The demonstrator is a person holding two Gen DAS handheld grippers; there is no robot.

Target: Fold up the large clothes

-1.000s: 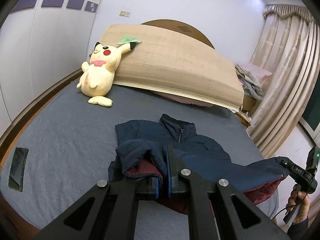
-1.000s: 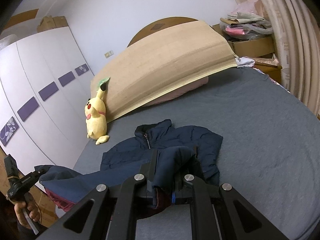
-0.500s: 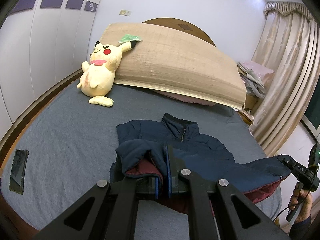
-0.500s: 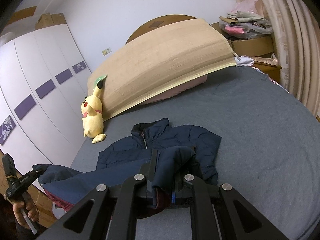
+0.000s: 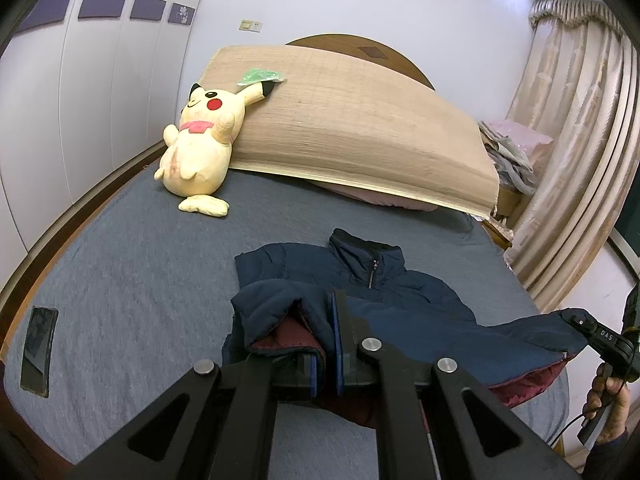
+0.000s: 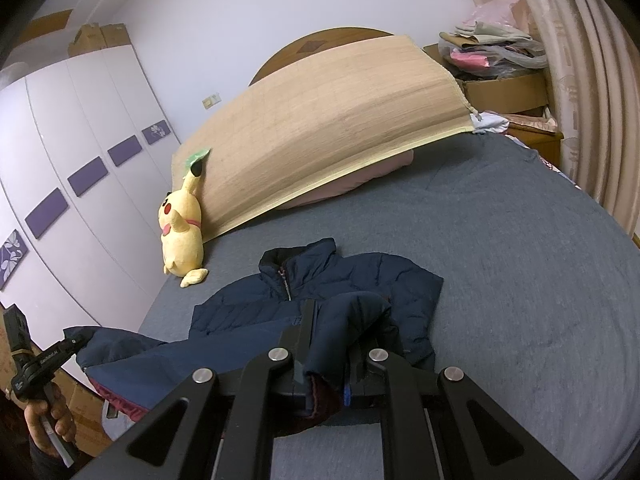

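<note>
Grey bed (image 5: 140, 280) is carrying the padded navy jacket (image 5: 400, 292), lying collar toward the plush (image 5: 200, 148). Soft, bulky and slippery-looking, it is sagging between left gripper (image 5: 324, 364) and right gripper (image 6: 326, 380), both jaws clamping its hem corners.

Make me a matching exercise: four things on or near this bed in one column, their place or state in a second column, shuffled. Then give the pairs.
1. jacket
2. plush toy
3. phone
4. cardboard box

A. leaning against the straw mat
B. lying flat near the bed's edge
C. hem pinched in both tools, collar on the bed
D. beside the curtain, clothes piled on top

Pairs: 1-C, 2-A, 3-B, 4-D
</note>
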